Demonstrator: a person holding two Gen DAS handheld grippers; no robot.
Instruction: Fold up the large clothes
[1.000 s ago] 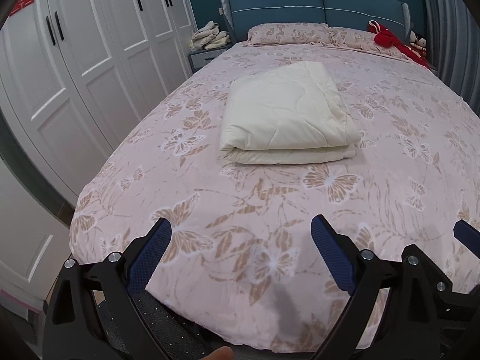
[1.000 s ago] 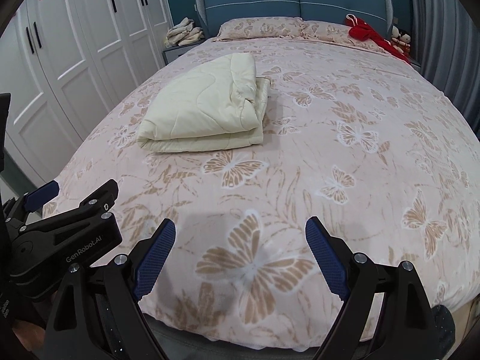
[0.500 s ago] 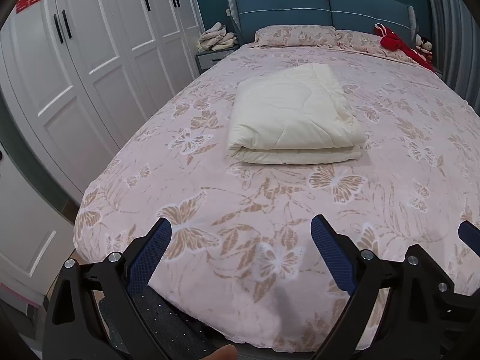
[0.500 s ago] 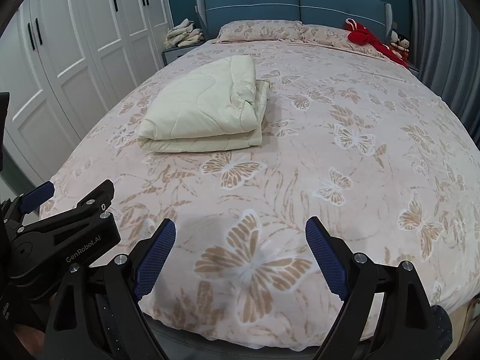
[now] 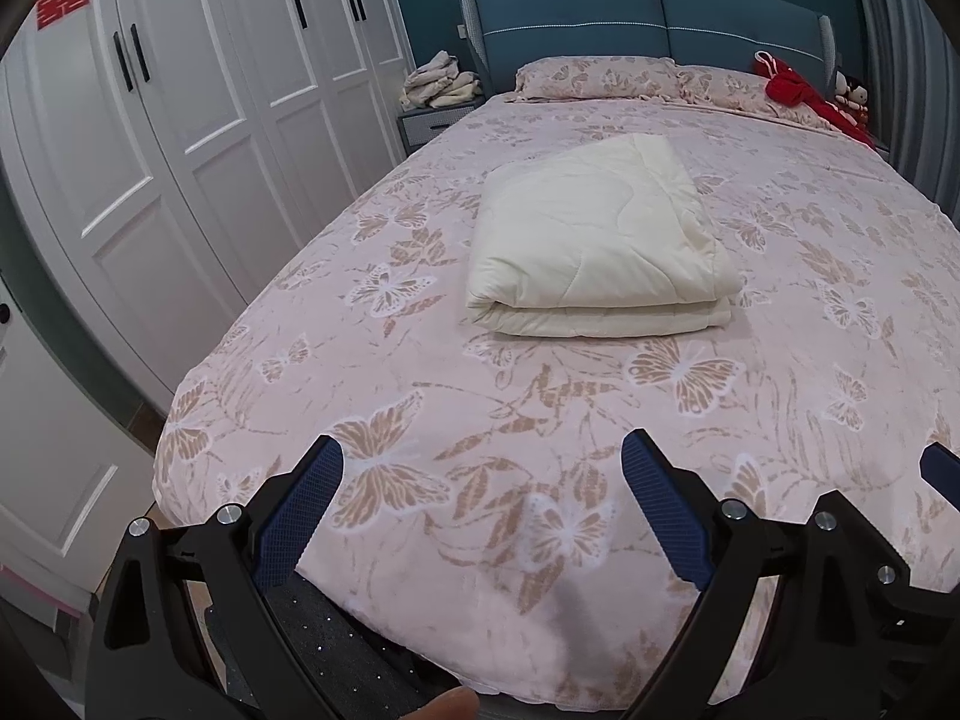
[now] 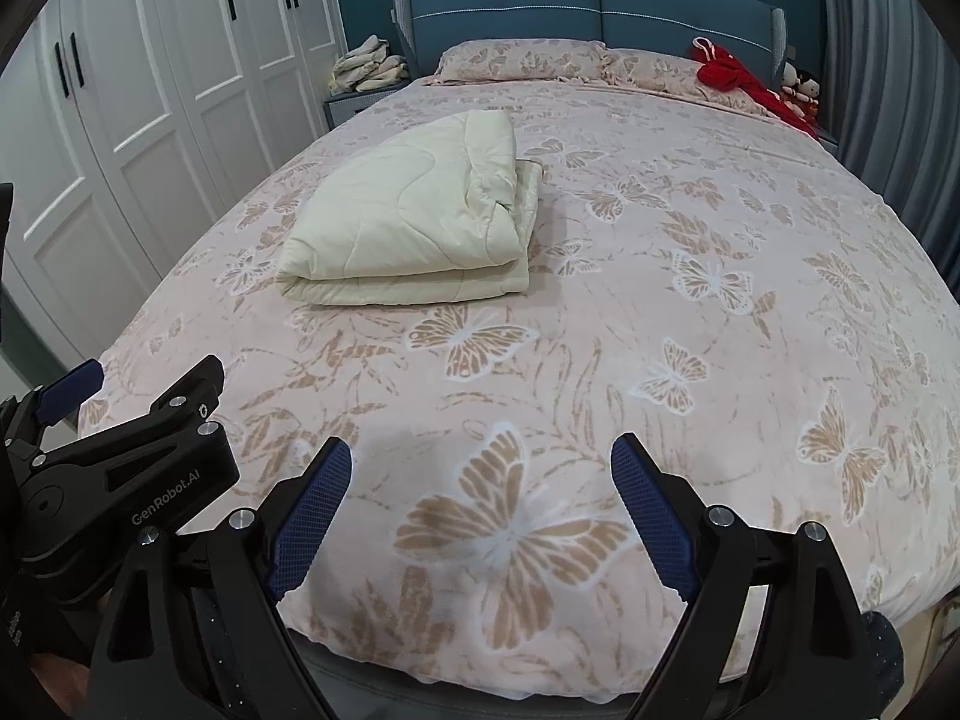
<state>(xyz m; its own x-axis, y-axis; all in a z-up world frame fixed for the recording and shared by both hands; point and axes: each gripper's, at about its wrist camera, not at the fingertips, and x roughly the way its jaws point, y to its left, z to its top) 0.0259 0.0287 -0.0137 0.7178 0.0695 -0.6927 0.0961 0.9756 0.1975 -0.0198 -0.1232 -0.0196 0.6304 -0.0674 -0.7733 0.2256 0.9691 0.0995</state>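
Two grippers, left [image 5: 480, 510] and right [image 6: 480, 510], gape wide and empty at the bed's [image 5: 540, 480] foot. The puffy cream quilt [image 5: 594, 252] lies folded, roughly rectangular, mid-bed, perhaps stitched in wavy lines.

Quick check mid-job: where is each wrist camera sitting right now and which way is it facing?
Left wrist: at the bed's foot, facing the headboard; open left claw and a fingertip show.
Right wrist: same end, further right; open right claw shows, left claw at its left.
Shared: folded cream quilt, butterfly bedspread, white wardrobe.
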